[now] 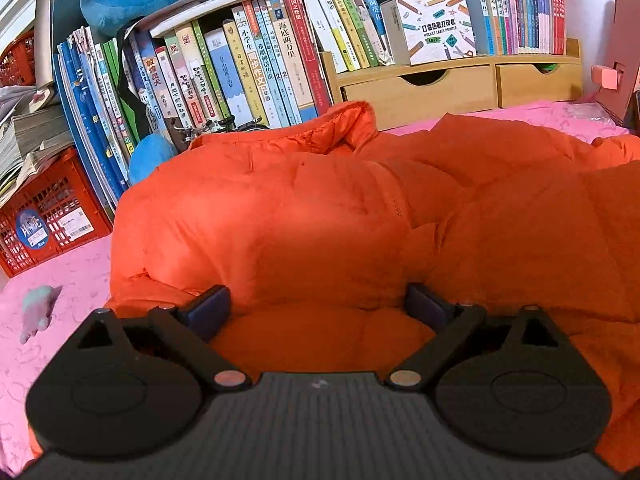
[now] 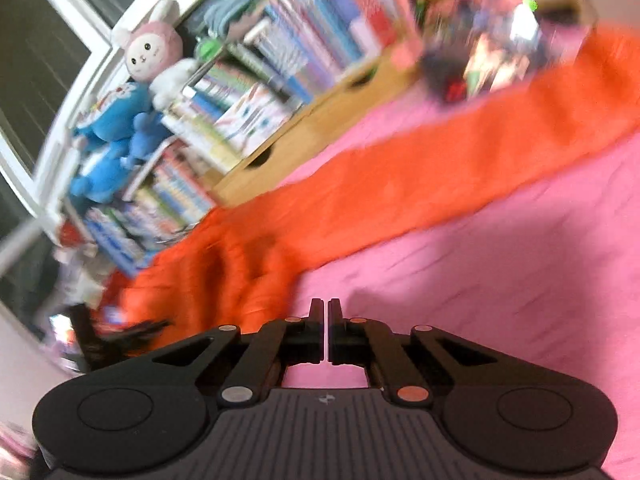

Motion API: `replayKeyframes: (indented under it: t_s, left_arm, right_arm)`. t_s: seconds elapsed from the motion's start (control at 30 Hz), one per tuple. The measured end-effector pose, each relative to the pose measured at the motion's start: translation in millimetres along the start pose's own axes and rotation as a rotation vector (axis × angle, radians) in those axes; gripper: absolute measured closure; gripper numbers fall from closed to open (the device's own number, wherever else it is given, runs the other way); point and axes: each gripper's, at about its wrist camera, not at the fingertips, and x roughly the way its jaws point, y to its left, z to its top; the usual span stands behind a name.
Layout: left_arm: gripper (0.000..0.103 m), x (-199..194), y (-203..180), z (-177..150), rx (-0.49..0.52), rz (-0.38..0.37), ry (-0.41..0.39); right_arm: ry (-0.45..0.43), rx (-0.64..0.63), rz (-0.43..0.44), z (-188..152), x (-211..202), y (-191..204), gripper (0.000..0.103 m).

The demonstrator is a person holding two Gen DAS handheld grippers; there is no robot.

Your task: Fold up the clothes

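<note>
Left gripper (image 1: 318, 304): fingers (image 1: 210, 306) spread wide w/ a puffy hem roll of the orange down jacket (image 1: 320, 208) bulging between them, nothing pinched yet. Right gripper (image 2: 325, 320): fingers (image 2: 317, 320) nearly touching, only a slit between, holding nothing, hovering over bare pink bedsheet (image 2: 500, 280) just beside the jacket edge.

Risks, imo: the shell looks slick and the fill springy, so a shallow bite could slide off or catch only the outer layer; trapped air will likely make any fold pop back open. Right view is smeared w/ blur, so a grab there could miss the long sleeve-like strip.

Jacket is quilted, pillowy, lies across the bed, collar toward the bookshelf (image 1: 248, 60); sheet is thin, wrinkled.
</note>
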Motion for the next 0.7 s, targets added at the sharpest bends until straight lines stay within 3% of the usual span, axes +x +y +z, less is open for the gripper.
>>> replayKeyframes:
  t_s: [0.1, 0.13, 0.2, 0.47, 0.6, 0.7]
  left_arm:
    - [0.006, -0.3, -0.2, -0.3, 0.001, 0.0, -0.001]
    - [0.006, -0.5, 0.0, -0.4, 0.0, 0.0, -0.001]
    - [0.006, -0.9, 0.2, -0.5, -0.003, -0.002, -0.002]
    - [0.005, -0.3, 1.9, 0.1, -0.017, -0.015, 0.005]
    - [0.005, 0.1, 1.5, 0.6, -0.017, -0.015, 0.008]
    - [0.005, 0.2, 1.6, 0.8, -0.018, -0.015, 0.009]
  right_arm:
    - [-0.06, -0.212, -0.114, 2.3, -4.5, 23.4, 0.089]
    - [-0.072, -0.278, -0.119, 2.7, 0.0, 35.7, 0.087]
    - [-0.088, -0.396, -0.113, 3.8, 11.8, 59.8, 0.072]
    - [-0.084, -0.789, -0.088, -13.9, 83.7, 137.1, 0.055]
    - [-0.053, -0.881, -0.038, -19.9, 104.2, 152.0, 0.039]
    - [-0.064, -0.901, -0.045, -19.7, 123.1, 160.1, 0.035]
